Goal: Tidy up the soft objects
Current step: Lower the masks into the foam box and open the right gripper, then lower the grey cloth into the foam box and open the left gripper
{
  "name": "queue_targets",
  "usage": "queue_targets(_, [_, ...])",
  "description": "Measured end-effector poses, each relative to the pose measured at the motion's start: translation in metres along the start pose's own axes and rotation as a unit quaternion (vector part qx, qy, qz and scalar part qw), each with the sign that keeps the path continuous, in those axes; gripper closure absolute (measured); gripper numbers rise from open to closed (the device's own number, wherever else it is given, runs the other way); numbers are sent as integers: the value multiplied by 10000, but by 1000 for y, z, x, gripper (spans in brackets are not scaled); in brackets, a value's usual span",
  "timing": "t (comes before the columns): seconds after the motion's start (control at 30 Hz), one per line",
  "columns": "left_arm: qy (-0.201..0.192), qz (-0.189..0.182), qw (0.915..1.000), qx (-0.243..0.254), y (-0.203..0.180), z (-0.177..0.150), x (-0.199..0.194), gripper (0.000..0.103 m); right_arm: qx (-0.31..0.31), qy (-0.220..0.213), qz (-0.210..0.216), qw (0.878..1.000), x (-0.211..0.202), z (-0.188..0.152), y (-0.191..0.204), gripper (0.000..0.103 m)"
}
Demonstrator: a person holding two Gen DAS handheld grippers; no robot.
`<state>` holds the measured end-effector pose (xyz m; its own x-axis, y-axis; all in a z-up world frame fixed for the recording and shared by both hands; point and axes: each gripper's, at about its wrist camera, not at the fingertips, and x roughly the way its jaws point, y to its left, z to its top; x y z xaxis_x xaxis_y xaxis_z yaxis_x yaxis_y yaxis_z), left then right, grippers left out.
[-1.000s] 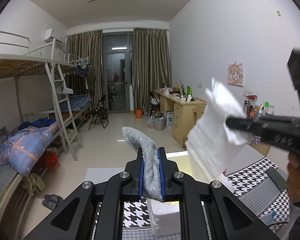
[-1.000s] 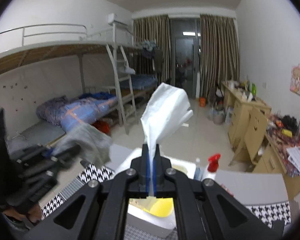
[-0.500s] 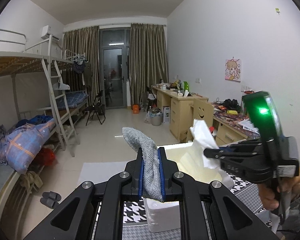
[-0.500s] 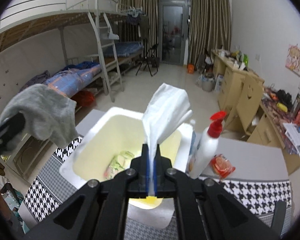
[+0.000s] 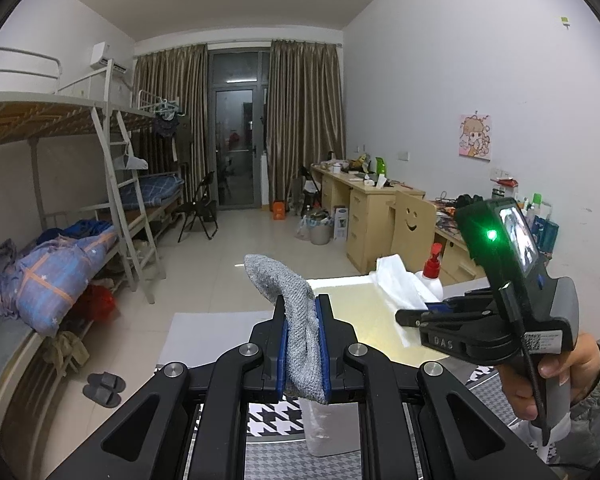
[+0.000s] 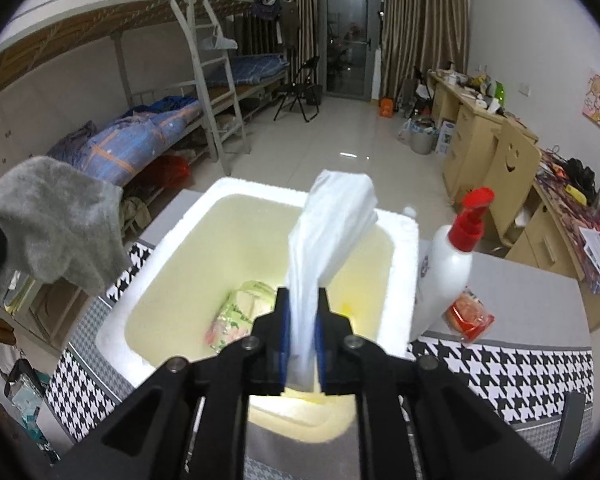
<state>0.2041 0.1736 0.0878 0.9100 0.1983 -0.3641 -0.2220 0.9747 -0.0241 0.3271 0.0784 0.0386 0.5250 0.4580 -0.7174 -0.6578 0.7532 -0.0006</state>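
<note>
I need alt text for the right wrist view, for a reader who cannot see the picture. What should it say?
The right gripper holds a white cloth above an open white foam box with a small printed packet inside. A white pump bottle with a red top stands beside the box on a black-and-white checked table cover. A grey cloth hangs at the left, with bunk beds behind.

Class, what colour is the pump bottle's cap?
Red; the pump bottle's cap shows best in the right wrist view.

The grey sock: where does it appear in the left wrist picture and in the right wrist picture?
Left wrist view: grey sock at lower centre, clamped between the left tongs.
Right wrist view: same sock at far left, hanging beside the white foam box.
Shared landmark: the red-capped pump bottle, by the box.
</note>
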Motion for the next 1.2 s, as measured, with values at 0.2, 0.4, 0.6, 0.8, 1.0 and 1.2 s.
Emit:
queue_targets(0.2, [15,47,10000,-58,5,0,2,90,129,-43,-82,9999,2,-2,0,32])
queue_targets(0.4, [54,9,9999,-109,5,-2,5,90,74,-383,37,9992,-26,0,-4,32])
queue_targets(0.6, [83,-217,9997,-92,-3,3,13,90,301,-979,228,9945,-79,-5,-17,26])
queue_targets(0.8, [56,-446,9990,-20,-19,9,17,90,280,-1332,155,9906,-108,-17,-15,26])
queue_targets(1.0, [69,-584,9983,19,-34,14,19,90,232,-1532,66,9879,-123,-33,-19,26])
queue_targets(1.2, [186,-608,9980,17,-45,16,29,90,403,-1692,37,9847,-129,-49,-34,26])
